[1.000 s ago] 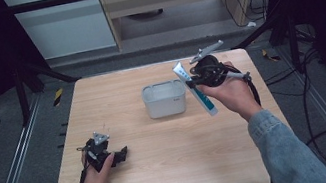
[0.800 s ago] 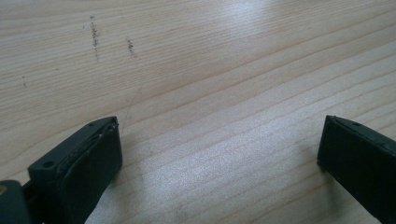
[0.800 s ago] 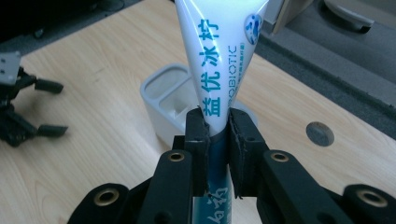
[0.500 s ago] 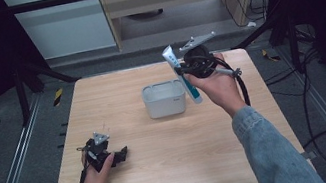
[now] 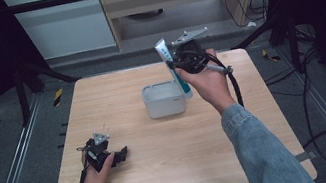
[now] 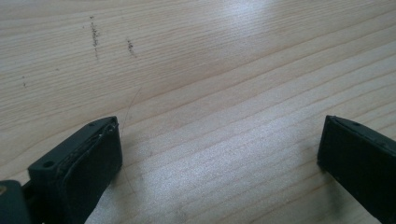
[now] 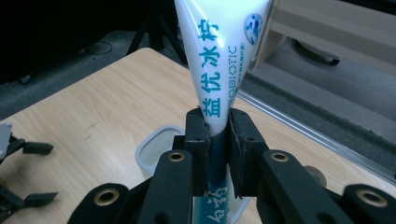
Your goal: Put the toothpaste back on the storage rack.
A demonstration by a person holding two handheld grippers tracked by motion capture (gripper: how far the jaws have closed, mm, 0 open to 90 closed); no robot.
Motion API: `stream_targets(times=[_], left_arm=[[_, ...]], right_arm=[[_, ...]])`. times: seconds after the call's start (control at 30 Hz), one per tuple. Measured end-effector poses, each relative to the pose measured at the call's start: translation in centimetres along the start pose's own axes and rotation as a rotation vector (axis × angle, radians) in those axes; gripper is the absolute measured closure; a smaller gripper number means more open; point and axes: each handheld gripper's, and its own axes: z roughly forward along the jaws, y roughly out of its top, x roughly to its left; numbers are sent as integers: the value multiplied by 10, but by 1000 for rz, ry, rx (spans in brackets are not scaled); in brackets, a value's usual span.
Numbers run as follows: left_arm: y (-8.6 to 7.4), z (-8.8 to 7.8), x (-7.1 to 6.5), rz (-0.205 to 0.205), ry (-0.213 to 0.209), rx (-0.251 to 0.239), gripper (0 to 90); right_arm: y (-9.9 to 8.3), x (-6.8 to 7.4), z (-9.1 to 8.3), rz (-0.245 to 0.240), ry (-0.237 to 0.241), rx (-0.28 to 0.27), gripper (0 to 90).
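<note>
With the right gripper [image 7: 217,126] clamped on the tube [image 7: 219,70] above the box [image 5: 164,100] near the table's far edge, the slick tube could slip and miss, while the left gripper [image 6: 219,154] rests with jaws apart.

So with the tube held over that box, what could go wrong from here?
The right gripper pinches the tube at a narrow part, with the wide crimped end standing high, so the tube may pivot or slip. The tube hangs at the box's right rim, so on lowering it could catch the wall or nudge the light box across the table.
</note>
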Motion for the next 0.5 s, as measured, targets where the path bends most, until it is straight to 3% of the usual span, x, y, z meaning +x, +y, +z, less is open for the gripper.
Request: stream_targets(times=[0.5], left_arm=[[0, 0, 0, 0, 0, 0, 0]], right_arm=[[11, 7, 10, 32, -78, -85, 791]])
